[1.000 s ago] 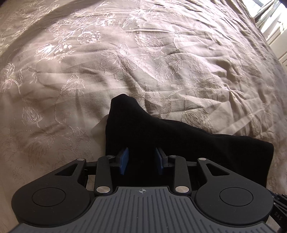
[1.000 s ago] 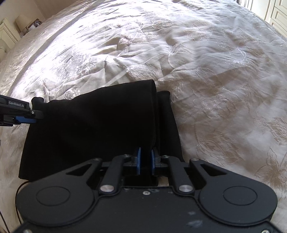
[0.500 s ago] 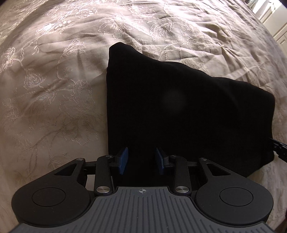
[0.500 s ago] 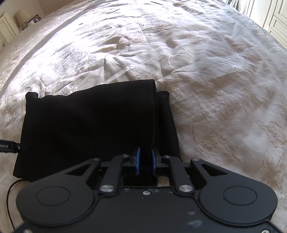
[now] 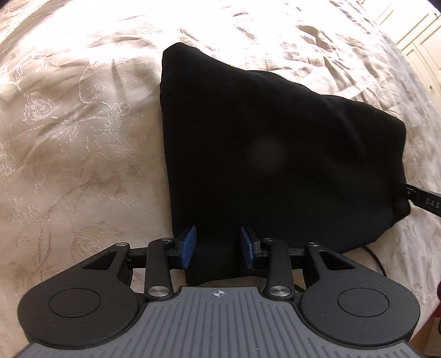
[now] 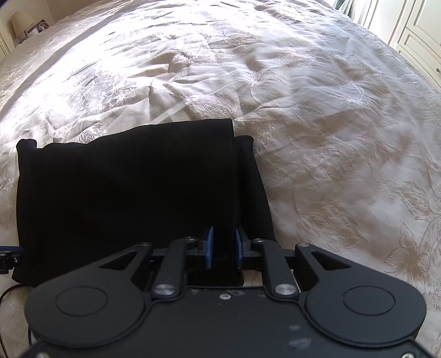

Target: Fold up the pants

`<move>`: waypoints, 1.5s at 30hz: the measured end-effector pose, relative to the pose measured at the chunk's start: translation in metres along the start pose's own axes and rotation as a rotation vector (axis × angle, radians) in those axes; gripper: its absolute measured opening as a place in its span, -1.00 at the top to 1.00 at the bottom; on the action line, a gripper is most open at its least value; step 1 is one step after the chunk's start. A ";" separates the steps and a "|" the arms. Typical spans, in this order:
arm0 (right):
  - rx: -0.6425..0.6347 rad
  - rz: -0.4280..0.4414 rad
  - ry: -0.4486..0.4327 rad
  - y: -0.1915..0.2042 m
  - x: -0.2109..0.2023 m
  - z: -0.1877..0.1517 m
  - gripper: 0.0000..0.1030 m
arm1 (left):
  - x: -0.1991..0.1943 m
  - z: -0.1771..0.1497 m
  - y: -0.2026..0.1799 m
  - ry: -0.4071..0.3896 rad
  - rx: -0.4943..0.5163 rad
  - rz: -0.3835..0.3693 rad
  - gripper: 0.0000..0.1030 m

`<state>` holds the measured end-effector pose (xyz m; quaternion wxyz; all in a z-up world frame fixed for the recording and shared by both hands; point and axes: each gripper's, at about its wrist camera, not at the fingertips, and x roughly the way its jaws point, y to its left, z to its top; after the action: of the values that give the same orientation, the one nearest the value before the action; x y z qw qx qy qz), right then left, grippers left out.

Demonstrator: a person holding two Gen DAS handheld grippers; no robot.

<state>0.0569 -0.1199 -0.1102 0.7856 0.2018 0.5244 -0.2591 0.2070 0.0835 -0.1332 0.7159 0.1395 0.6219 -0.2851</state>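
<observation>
The black pants (image 5: 275, 154) lie folded into a compact stack on the bed; they also show in the right wrist view (image 6: 124, 187). My left gripper (image 5: 217, 246) stands at the stack's near left edge with black cloth between its blue pads, jaws part closed on it. My right gripper (image 6: 223, 247) is at the stack's near right edge, its pads narrowly closed on the folded edge. The right gripper's tip (image 5: 424, 199) shows at the stack's right side in the left wrist view. The left gripper's tip (image 6: 8, 257) shows at the stack's left in the right wrist view.
A beige bedspread (image 6: 317, 115) with embroidered flowers covers the whole bed (image 5: 69, 137). White cupboard doors (image 6: 413, 33) stand at the far right. A lamp (image 6: 20, 22) sits on a bedside table at the far left. A thin black cable (image 5: 377, 258) lies by the stack.
Both grippers have drawn the cloth's edge toward me and down, laying the top layer flat on the stack. The left gripper's tip has dropped from mid-left to the stack's near left corner.
</observation>
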 end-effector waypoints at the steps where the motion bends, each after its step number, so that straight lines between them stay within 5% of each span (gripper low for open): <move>1: 0.001 -0.006 -0.001 0.001 0.000 0.000 0.68 | 0.000 -0.001 0.000 -0.001 0.006 -0.002 0.33; 10: -0.014 -0.061 -0.038 0.010 -0.007 -0.006 0.71 | -0.008 -0.005 -0.012 -0.037 0.049 0.004 0.33; 16: -0.160 -0.115 -0.122 0.016 -0.027 -0.005 0.86 | -0.017 -0.014 -0.021 -0.076 0.025 0.017 0.32; 17: -0.160 -0.124 -0.120 0.013 -0.027 -0.003 1.00 | -0.017 -0.015 -0.022 -0.076 0.021 0.024 0.32; 21: -0.058 -0.173 -0.016 -0.020 -0.005 0.003 0.98 | -0.029 -0.009 -0.021 -0.115 -0.002 0.041 0.32; 28: -0.031 -0.048 -0.176 -0.028 -0.043 0.016 0.84 | -0.042 0.031 -0.002 -0.195 -0.048 0.073 0.32; 35: -0.039 0.042 -0.157 0.003 -0.033 0.030 0.83 | -0.025 0.082 0.006 -0.253 -0.056 0.134 0.32; 45: -0.077 0.081 -0.116 0.021 -0.021 0.033 0.83 | 0.027 0.122 0.018 -0.154 -0.059 0.125 0.32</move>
<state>0.0866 -0.1184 -0.0775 0.8315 0.1774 0.4791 -0.2181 0.3184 0.0241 -0.1390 0.7818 0.1343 0.5631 -0.2314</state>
